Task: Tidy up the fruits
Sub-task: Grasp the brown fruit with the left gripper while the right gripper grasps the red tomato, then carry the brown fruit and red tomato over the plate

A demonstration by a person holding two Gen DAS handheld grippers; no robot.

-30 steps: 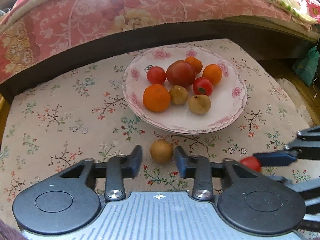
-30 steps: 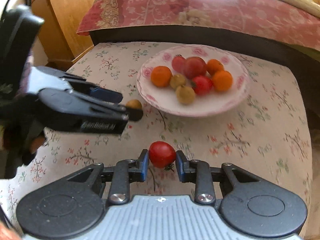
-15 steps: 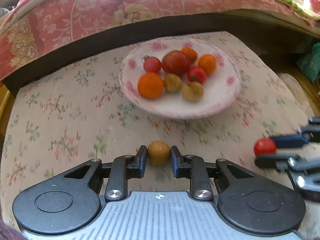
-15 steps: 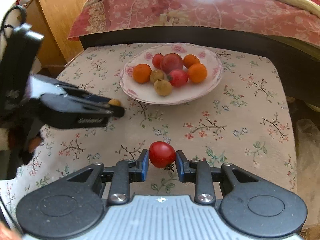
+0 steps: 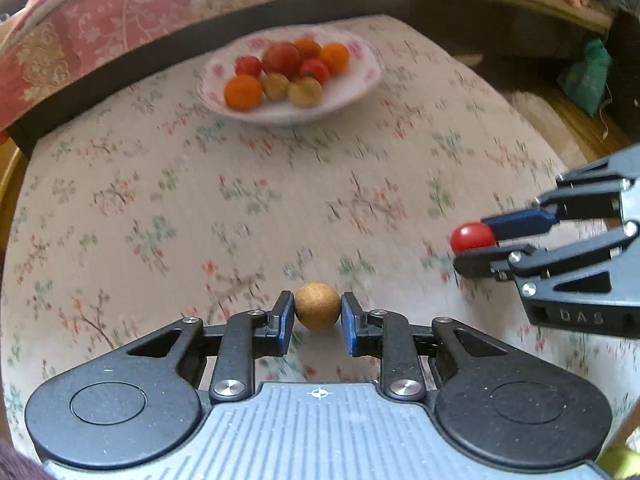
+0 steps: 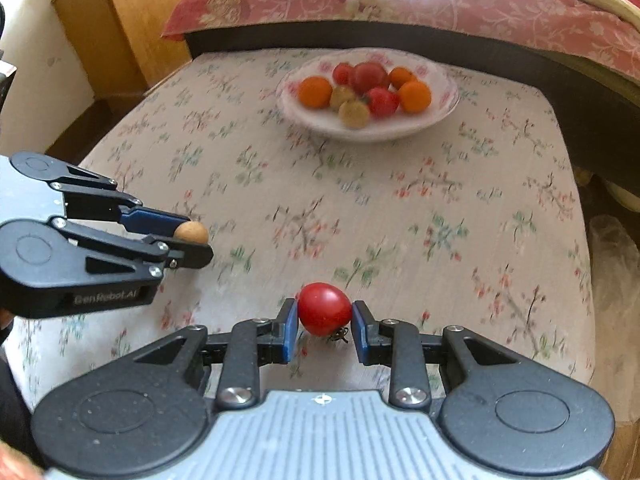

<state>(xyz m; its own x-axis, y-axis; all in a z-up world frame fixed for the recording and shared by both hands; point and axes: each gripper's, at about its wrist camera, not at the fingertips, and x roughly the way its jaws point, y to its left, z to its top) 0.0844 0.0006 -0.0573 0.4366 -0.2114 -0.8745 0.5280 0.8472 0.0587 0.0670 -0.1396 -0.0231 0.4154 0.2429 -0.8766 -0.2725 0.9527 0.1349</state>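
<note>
Sitting on one floral plate [image 6: 442, 114]: three orange fruits [image 6: 315, 91], three brown fruits counting the gripped one [image 5: 317, 306], five red tomatoes counting the gripped one [image 6: 324, 309]. Two grippers are showing.

A floral-clothed table [image 6: 400, 208] bears a plate [image 6: 444, 108] of fruit.

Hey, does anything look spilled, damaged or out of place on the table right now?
Nothing stands out. The plate sits flat on the floral cloth with its fruit heaped inside. The left gripper holds a brown fruit and the right gripper holds a red tomato. No spill or damage shows, though both views are motion-blurred.
</note>
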